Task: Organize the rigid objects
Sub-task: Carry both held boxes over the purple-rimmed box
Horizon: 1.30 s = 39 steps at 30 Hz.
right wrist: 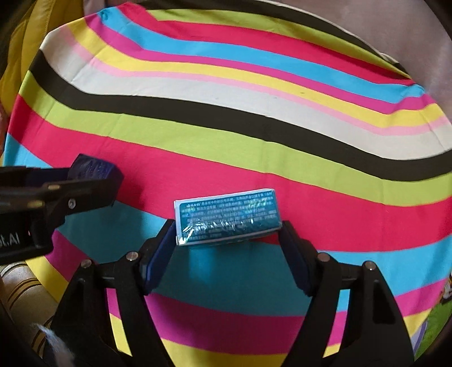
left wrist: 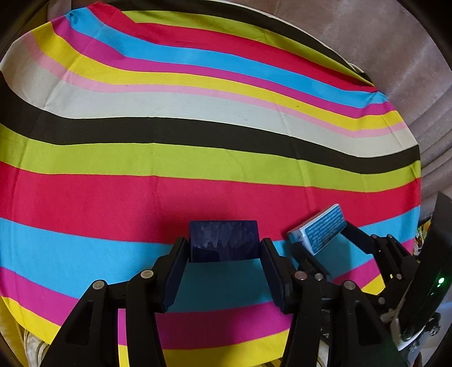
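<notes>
My left gripper (left wrist: 223, 245) is shut on a dark blue box (left wrist: 223, 240) with a whitish pattern, held just above the striped cloth (left wrist: 197, 135). My right gripper (right wrist: 227, 225) is shut on a teal box (right wrist: 226, 218) wrapped in clear film with small white print. In the left wrist view the teal box (left wrist: 319, 227) and the right gripper (left wrist: 322, 240) sit just to the right of the left gripper. In the right wrist view the dark blue box (right wrist: 93, 168) and the left gripper (right wrist: 96, 180) sit at the left.
The striped cloth (right wrist: 254, 113) covers a round surface. A beige upholstered seat (left wrist: 395, 70) lies beyond its far right edge. A yellow fabric (right wrist: 48, 25) lies at the far left, and a striped cushion (right wrist: 22, 296) at the near left.
</notes>
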Tool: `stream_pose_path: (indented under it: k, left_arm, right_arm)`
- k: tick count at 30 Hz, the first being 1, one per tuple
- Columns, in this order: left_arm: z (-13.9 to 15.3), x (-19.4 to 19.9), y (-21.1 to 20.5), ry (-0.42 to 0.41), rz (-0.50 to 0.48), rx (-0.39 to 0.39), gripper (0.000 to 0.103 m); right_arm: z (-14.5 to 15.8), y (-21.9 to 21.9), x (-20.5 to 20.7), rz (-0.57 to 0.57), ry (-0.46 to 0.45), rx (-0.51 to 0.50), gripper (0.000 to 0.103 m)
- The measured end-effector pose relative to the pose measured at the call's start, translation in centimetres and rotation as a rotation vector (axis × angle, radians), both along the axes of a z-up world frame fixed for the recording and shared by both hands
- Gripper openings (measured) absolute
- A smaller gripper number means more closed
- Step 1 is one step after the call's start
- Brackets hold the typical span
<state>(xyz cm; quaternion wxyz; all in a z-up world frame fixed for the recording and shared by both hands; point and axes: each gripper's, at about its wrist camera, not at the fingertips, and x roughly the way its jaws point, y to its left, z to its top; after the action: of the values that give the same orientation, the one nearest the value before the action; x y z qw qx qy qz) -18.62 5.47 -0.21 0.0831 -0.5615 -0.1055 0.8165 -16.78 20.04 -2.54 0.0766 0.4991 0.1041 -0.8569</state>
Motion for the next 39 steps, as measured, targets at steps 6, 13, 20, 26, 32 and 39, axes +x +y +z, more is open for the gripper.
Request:
stream_pose_path:
  k: [6, 13, 20, 26, 32, 39]
  left_arm:
    - [0.6, 2.0, 1.9, 0.027, -0.046, 0.001, 0.053]
    - [2.7, 6.2, 3.0, 0.051, -0.104, 0.020, 0.053]
    - [4.1, 9.2, 4.8, 0.078, -0.161, 0.045, 0.053]
    - [5.2, 12.2, 7.0, 0.093, -0.237, 0.070, 0.053]
    - [6.0, 14.9, 10.3, 0.106, -0.323, 0.080, 0.053]
    - [6.5, 17.9, 15.0, 0.106, -0.443, 0.083, 0.053]
  right_arm:
    - [1.6, 1.0, 2.2, -0.053, 0.040, 0.011, 0.076]
    - [3.1, 3.4, 5.2, -0.121, 0.062, 0.002, 0.076]
    - [4.4, 5.5, 8.4, -0.181, 0.080, 0.009, 0.076]
    - [5.2, 8.5, 11.6, -0.259, 0.080, -0.002, 0.076]
    - [6.0, 12.1, 15.2, -0.343, 0.077, -0.011, 0.076]
    - [6.7, 16.1, 19.6, -0.460, 0.073, -0.008, 0.076]
